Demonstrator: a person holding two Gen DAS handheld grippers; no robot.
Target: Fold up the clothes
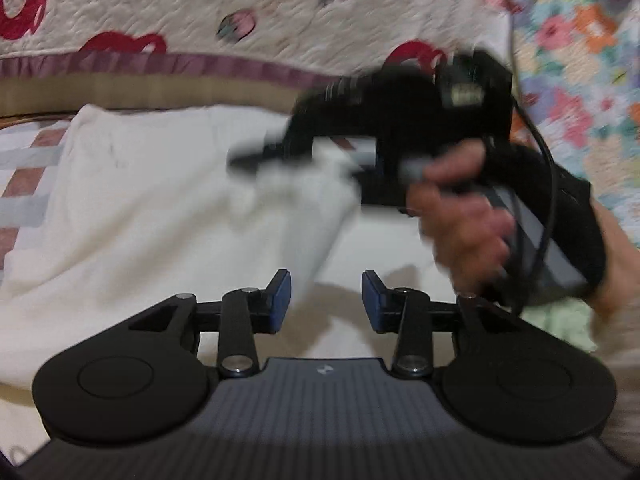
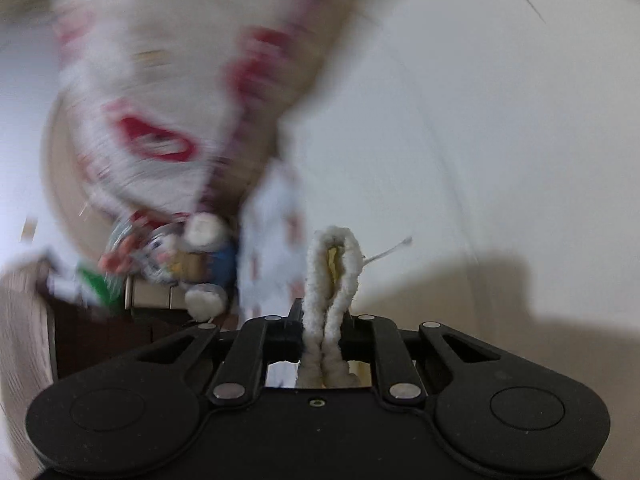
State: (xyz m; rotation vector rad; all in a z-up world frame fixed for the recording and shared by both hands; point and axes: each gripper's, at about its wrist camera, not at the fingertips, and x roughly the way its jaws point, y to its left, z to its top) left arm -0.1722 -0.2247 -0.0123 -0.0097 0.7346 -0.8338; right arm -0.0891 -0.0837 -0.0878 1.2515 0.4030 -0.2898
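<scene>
The right gripper (image 2: 322,332) has its fingers clamped tight on a doubled edge of the white fleecy garment (image 2: 331,276); two plush layers pass between the pads and stand up in a loop just past them, with a yellowish tag showing inside the fold and a loose thread sticking out to the side. The left gripper (image 1: 326,300) has its blue pads (image 1: 280,294) spread apart with nothing between them, poised just over the near part of the same garment (image 1: 140,208).

In the left wrist view the right gripper (image 1: 256,160) is blurred, with a hand (image 1: 460,216) around its handle, and a white flap trails from its tip above the cloth. The rest of the garment lies spread on a striped bed sheet (image 1: 24,160), with a quilt with red motifs (image 1: 160,8) beyond it and a floral patchwork cover (image 1: 580,60) to the right.

The fabric looks thick, soft and light, so it will likely sag and drape rather than hold a crease, and its pile should give the pads good friction. A hem or a corner is the best place to take hold, pinching both layers together so the lower one doesn't slip out
</scene>
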